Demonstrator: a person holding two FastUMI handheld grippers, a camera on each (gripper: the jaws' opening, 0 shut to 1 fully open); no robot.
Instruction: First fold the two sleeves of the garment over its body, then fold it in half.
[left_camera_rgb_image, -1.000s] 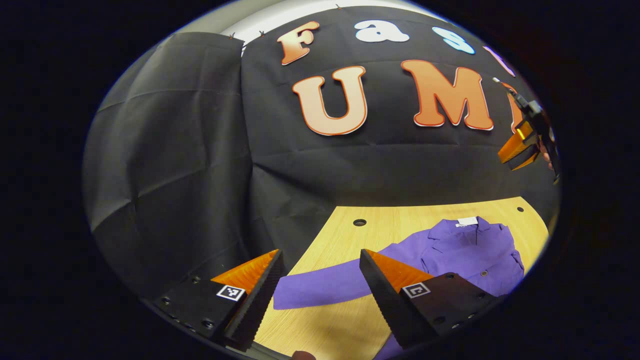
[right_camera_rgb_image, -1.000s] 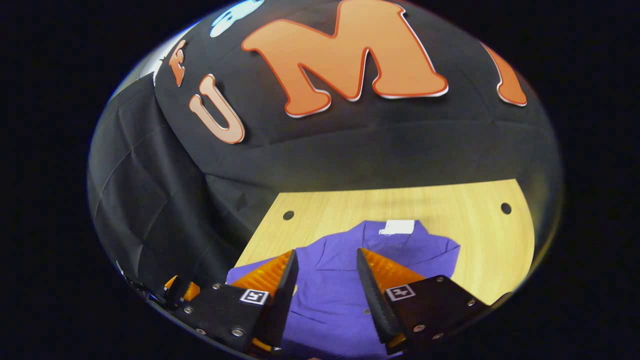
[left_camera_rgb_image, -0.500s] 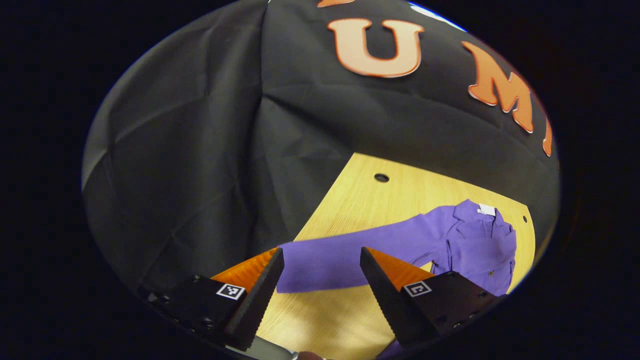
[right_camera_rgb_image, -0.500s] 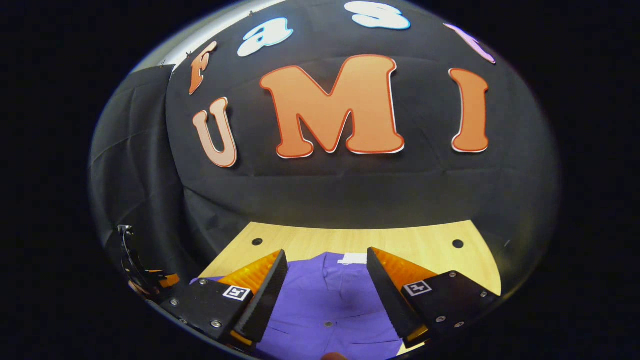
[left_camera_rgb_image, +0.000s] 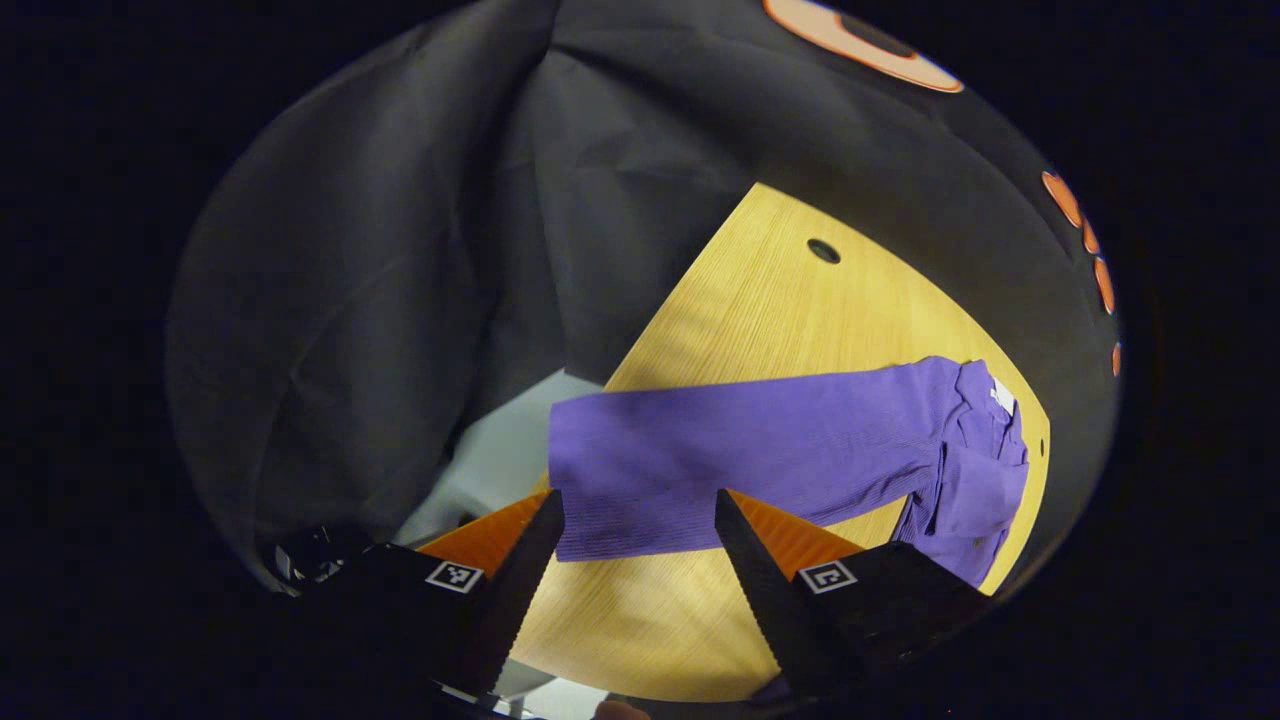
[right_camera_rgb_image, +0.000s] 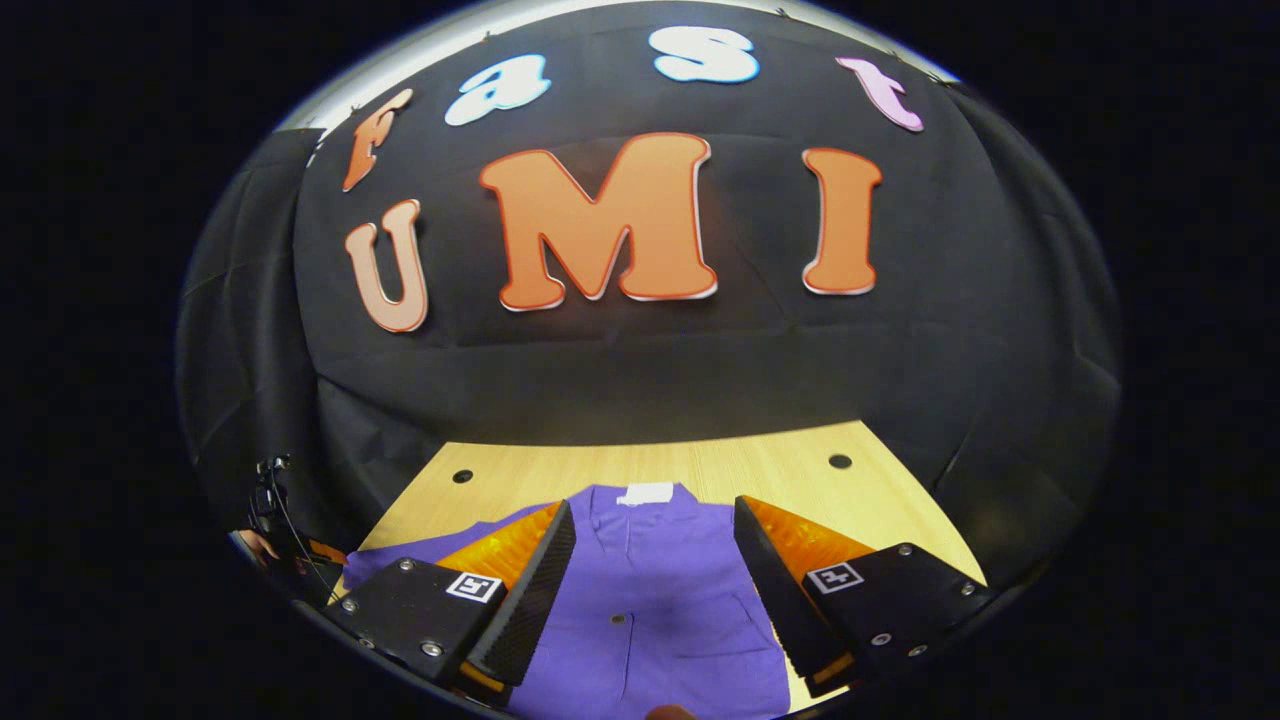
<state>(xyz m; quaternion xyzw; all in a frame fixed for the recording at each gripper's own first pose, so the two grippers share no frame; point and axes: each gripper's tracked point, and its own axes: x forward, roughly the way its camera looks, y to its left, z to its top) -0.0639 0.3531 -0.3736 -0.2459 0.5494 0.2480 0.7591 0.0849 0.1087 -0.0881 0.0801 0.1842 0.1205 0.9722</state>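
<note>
Lying flat on the table (left_camera_rgb_image: 760, 300), the shirt (left_camera_rgb_image: 965, 470) stretches one sleeve (left_camera_rgb_image: 740, 450) straight out toward the table's left edge in the left gripper view. The sleeve's cuff end reaches that edge, and a pale floor (left_camera_rgb_image: 500, 460) shows just past it. The shirt's body sits at the far right of the table, with a white tag (left_camera_rgb_image: 1003, 397) at its collar. A round hole (left_camera_rgb_image: 823, 250) in the table lies well beyond the sleeve, near the back corner. The left gripper (left_camera_rgb_image: 635, 545) hangs over the cuff end with its jaws spread wide; the cuff shows in the gap between them, and neither finger presses on the cloth. Black cloth forms the wall (left_camera_rgb_image: 400, 250) behind and beside the table.

Seen from the right gripper view, the shirt (right_camera_rgb_image: 650, 600) lies in the middle of the table (right_camera_rgb_image: 760, 470), collar away from the camera, the white tag (right_camera_rgb_image: 645, 493) at its top. A button (right_camera_rgb_image: 618, 620) shows on the shirt's front. The sleeve (right_camera_rgb_image: 440, 548) runs off to the table's left side. Two holes (right_camera_rgb_image: 840, 461) mark the table's back corners. The right gripper (right_camera_rgb_image: 652, 560) hovers above the shirt's body with jaws wide apart, grasping nothing. Beyond the table's left side, a little of the other gripper and the hand (right_camera_rgb_image: 258, 545) that holds it show, too small to tell more.
</note>
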